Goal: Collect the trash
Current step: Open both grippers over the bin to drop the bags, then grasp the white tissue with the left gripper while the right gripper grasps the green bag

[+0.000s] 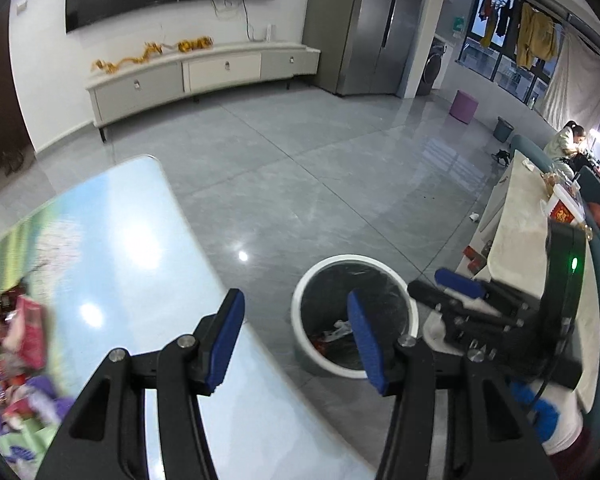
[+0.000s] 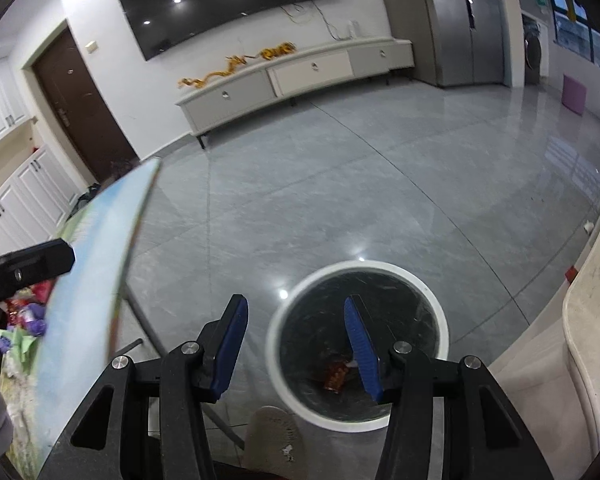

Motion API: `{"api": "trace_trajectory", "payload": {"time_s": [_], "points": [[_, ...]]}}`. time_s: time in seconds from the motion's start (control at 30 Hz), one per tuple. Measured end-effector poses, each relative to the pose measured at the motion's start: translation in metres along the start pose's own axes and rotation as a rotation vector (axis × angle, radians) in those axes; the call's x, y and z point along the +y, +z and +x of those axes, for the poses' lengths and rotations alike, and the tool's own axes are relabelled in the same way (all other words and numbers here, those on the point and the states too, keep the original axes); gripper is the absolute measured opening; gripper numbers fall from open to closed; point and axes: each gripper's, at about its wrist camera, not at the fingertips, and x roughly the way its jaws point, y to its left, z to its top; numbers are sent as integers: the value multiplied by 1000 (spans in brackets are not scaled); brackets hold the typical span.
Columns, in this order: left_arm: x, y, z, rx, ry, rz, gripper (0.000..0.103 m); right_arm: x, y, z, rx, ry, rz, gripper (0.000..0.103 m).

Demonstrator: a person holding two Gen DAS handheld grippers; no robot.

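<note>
A white-rimmed bin (image 1: pixel 300 312) with a black liner stands on the floor beside the table; it also shows in the right wrist view (image 2: pixel 436 300). Wrappers lie at its bottom (image 1: pixel 338 330) (image 2: pixel 335 376). My left gripper (image 1: pixel 298 336) is open and empty, over the table's edge. My right gripper (image 2: pixel 296 344) is open and empty above the bin's near rim; it also shows in the left wrist view (image 1: pixel 444 284). A pile of red, pink and purple wrappers (image 1: pixel 18 360) lies on the table at the left, and shows in the right wrist view (image 2: pixel 26 312).
The table (image 1: pixel 132 264) has a glossy sky-and-meadow top. A pale marble counter (image 1: pixel 516 248) with a red-and-white box (image 1: pixel 562 210) stands right of the bin. A slippered foot (image 2: pixel 270 436) is by the bin. A crumpled white scrap (image 1: pixel 475 217) lies on the grey tile floor.
</note>
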Motion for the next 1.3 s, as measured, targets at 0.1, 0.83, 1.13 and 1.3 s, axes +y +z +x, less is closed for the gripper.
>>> {"api": "trace_trajectory", "payload": {"time_s": [0.1,0.83,1.13,1.3], "points": [[12,-12,-30,-39,12,-5,52,23,4,-16,-30,19,-36,48],[182,-120,-215,-266,343,-261,58,177,12,-78,-149,202,-302,48],[206,-184,-202,-153,326,-227,60,219,-5,-59,-78,266,-362,48],[188,-205,-173,-62,199,-127,60,233,-17,-46,-27,283,-392,48]]}}
